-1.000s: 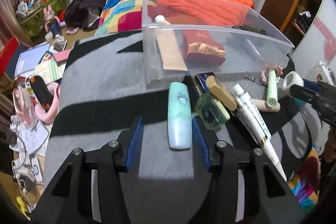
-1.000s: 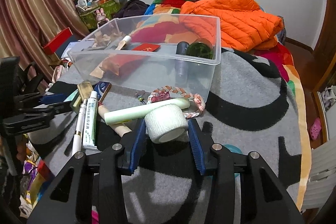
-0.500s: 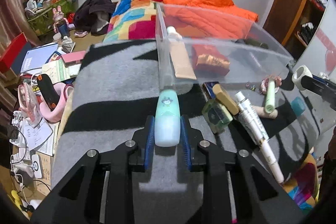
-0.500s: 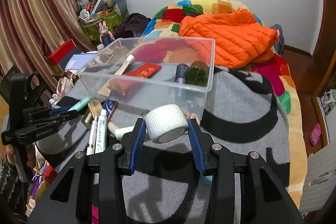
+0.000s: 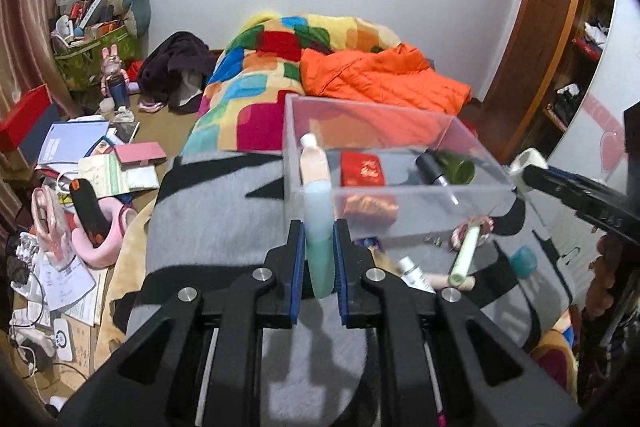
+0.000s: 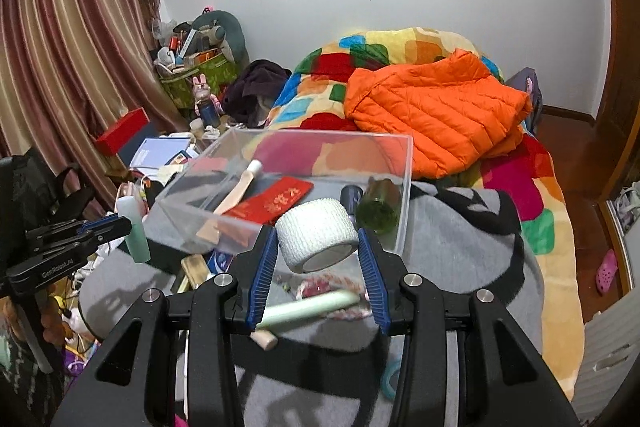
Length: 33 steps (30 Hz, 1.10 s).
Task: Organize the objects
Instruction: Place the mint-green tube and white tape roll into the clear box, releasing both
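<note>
**Two things held up, ready for the box**

The soft green plastic bottle (image 5: 319, 259) sits tight between the blue pads of the left gripper (image 5: 319, 263). The jaws have just been closing, and now they pinch the bottle at its lower part, so it sticks out toward the clear plastic box (image 5: 472, 197). It is in the air, just in front of the box's near wall, likely so it can go over the wall and in.

The right gripper (image 6: 318, 259) holds the white roll of bandage tape (image 6: 316, 237) across its round sides, jaws partly open around it. The roll hangs by the box's near corner.

The box rests on the grey and black blanket (image 5: 224, 199). Inside lie a red packet (image 6: 272, 205), a beige tube with a white cap (image 6: 236, 193) and a dark green jar (image 6: 380, 207). A pale green stick (image 6: 308, 309) waits on the blanket.
</note>
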Available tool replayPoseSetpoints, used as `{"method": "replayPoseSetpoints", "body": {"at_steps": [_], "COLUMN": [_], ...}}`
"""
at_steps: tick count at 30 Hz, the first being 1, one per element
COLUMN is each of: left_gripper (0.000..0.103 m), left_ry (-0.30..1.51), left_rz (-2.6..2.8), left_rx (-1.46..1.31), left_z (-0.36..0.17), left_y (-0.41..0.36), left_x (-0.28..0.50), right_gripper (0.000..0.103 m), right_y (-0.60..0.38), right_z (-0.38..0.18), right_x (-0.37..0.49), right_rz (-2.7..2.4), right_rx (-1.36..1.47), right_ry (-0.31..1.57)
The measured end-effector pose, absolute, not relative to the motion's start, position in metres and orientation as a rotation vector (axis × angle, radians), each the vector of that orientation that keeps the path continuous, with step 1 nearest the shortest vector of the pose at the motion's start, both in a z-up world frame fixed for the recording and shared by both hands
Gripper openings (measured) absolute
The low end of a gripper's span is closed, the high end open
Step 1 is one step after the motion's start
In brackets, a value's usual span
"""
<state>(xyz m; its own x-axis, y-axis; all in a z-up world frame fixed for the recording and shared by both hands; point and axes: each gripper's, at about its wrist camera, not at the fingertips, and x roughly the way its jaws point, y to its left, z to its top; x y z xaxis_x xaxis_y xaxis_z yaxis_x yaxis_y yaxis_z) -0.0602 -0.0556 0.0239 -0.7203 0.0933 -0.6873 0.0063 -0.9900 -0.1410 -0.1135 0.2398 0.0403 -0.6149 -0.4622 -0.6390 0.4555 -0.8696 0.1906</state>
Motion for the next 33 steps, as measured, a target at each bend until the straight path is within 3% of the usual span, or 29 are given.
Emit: {"method": "replayPoseSetpoints", "body": {"at_steps": [13, 28, 31, 33], "left_gripper": [0.013, 0.014, 0.015, 0.021], "left_ry": [-0.214, -0.262, -0.251, -0.227], "left_rz": [2.895, 2.726, 2.730, 2.754], "left_rx": [-1.049, -1.302, -1.275, -1.244], "left_z": [0.054, 0.001, 0.005, 0.011], "left_y": [-0.055, -0.047, -0.046, -0.043], "left_x": [-0.104, -0.173, -0.164, -0.154], "right_gripper": [0.038, 0.039, 0.045, 0.049], "right_y": [0.216, 0.164, 0.167, 0.171], "right_z": [0.042, -0.004, -0.001, 0.004], "right_x": [-0.151, -0.187, -0.183, -0.177], "right_rz": [-2.467, -2.366, -2.363, -2.377], "right_rx": [0.968, 1.151, 1.142, 1.115], "right_ry": [0.022, 0.204, 0.205, 0.195]}}
